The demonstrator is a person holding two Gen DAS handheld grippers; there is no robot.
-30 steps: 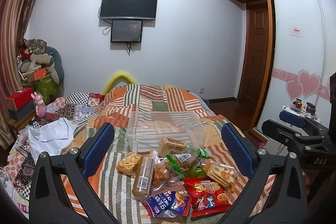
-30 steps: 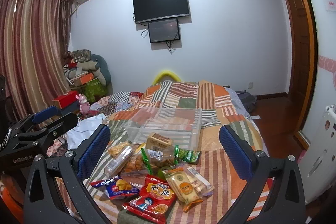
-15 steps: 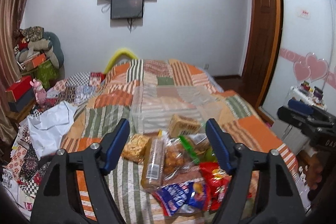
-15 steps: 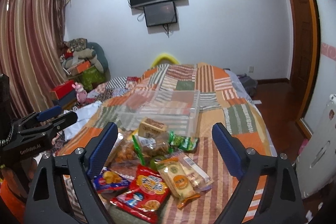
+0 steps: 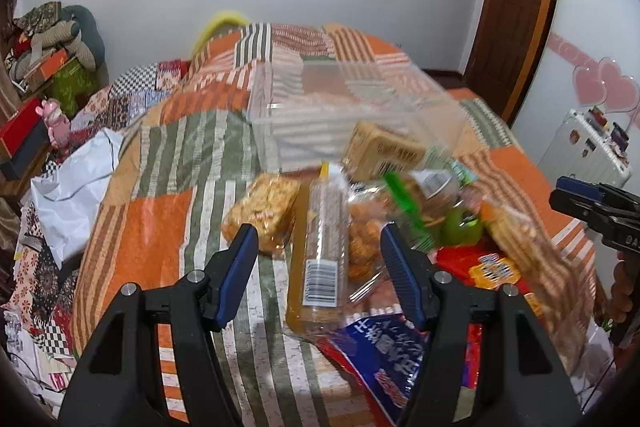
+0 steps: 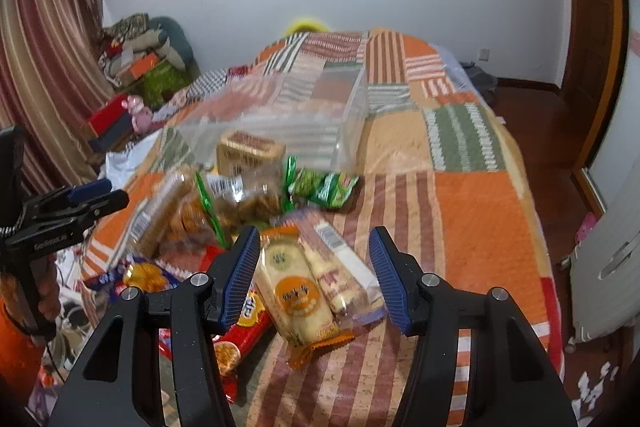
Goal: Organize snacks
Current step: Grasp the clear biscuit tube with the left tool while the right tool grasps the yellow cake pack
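Observation:
A pile of snack packets lies on a patchwork bedspread in front of a clear plastic bin point(image 5: 344, 107), which also shows in the right wrist view point(image 6: 288, 123). My left gripper point(image 5: 318, 255) is open, low over a long clear cracker sleeve point(image 5: 322, 247) with a barcode. Beside it lie a crispy square pack point(image 5: 262, 211) and a blue packet point(image 5: 384, 359). My right gripper point(image 6: 314, 259) is open, straddling two long biscuit packs point(image 6: 304, 291). A tan box point(image 6: 248, 151) leans at the bin's front. Green packets point(image 6: 328, 187) lie nearby.
The bedspread point(image 6: 472, 211) has bare room to the right of the pile, and its right edge drops to a wooden floor. A white bag point(image 5: 72, 195) and clutter lie left of the bed. A white appliance point(image 6: 604, 259) stands at the right.
Both grippers have dropped and moved forward toward the snack pile, and their jaws have narrowed. The left now frames the cracker sleeve, the right frames the biscuit packs.

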